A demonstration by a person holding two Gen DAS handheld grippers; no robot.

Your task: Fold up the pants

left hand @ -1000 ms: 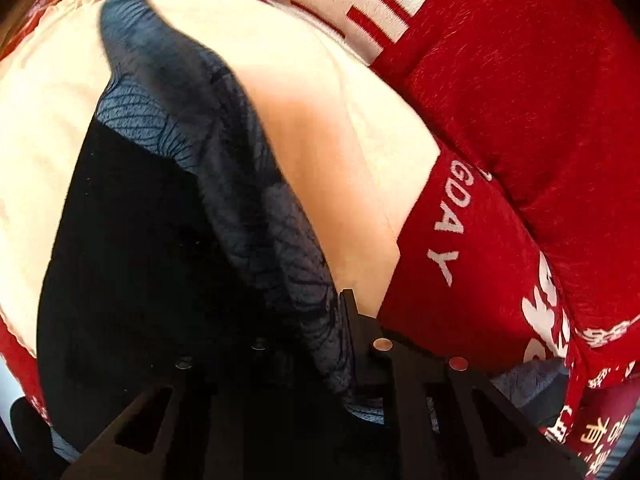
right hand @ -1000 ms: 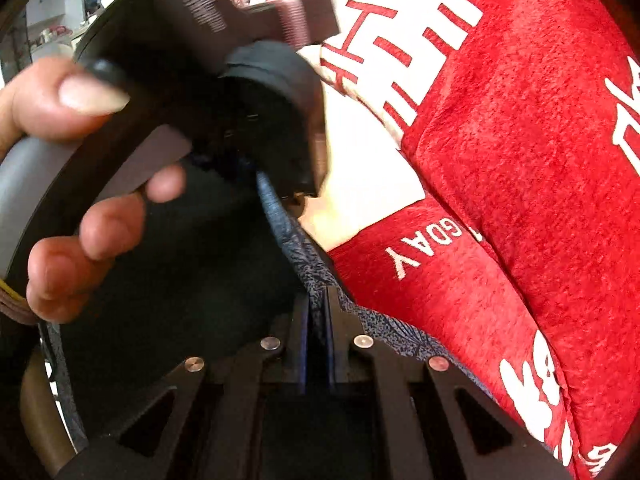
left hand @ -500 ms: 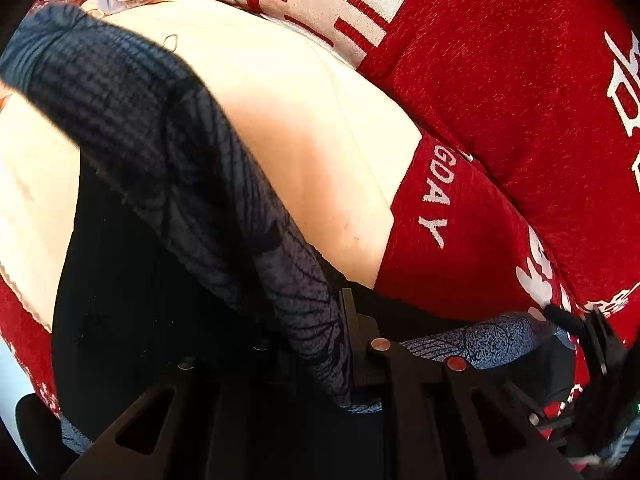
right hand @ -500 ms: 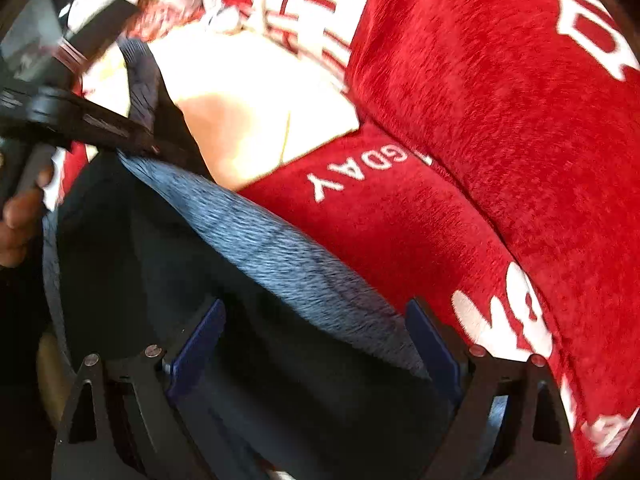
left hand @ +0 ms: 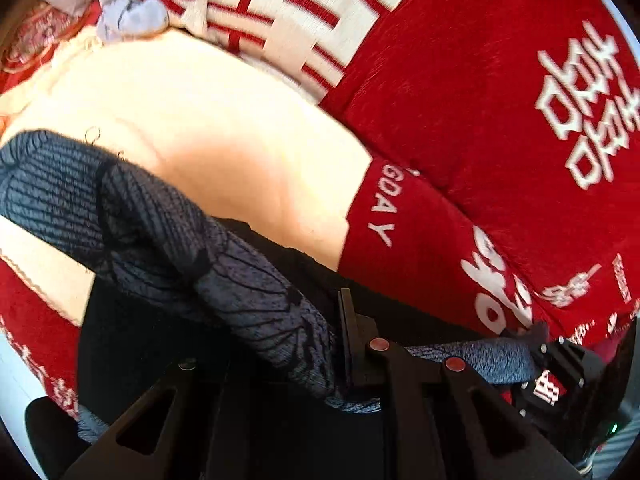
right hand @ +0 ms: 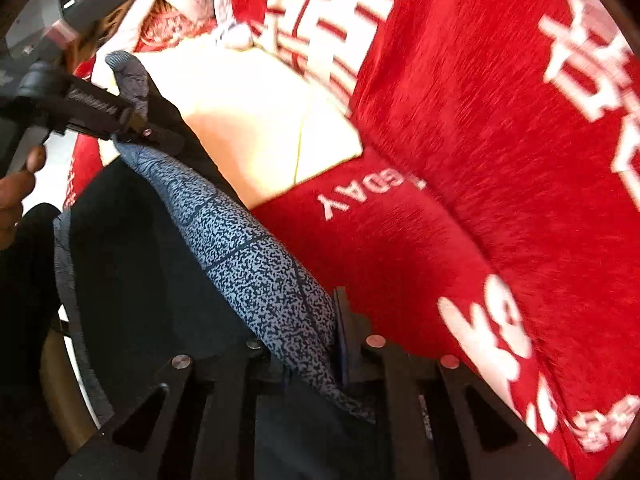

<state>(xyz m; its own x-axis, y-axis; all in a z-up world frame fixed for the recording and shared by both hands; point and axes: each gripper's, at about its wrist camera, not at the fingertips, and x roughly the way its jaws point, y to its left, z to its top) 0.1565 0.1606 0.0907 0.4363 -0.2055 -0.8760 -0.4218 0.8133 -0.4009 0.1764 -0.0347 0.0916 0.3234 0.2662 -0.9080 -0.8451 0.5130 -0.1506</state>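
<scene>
1. Both claws have risen since a second ago, lifting the pants (left hand: 208, 256) off the red blanket (left hand: 460, 112).
2. Left claw (left hand: 340, 344) is clamped tight on the waistband.
3. Right claw (right hand: 334, 340) is closing on the same band — cloth already between its jaws.
4. Two pinch points keep the edge taut, likely for folding over.

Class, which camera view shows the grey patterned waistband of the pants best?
The right wrist view: the waistband runs sharp and unbroken from the left tool to the right tool. The left wrist view shows it bunched, and thin toward the far tool.
</scene>
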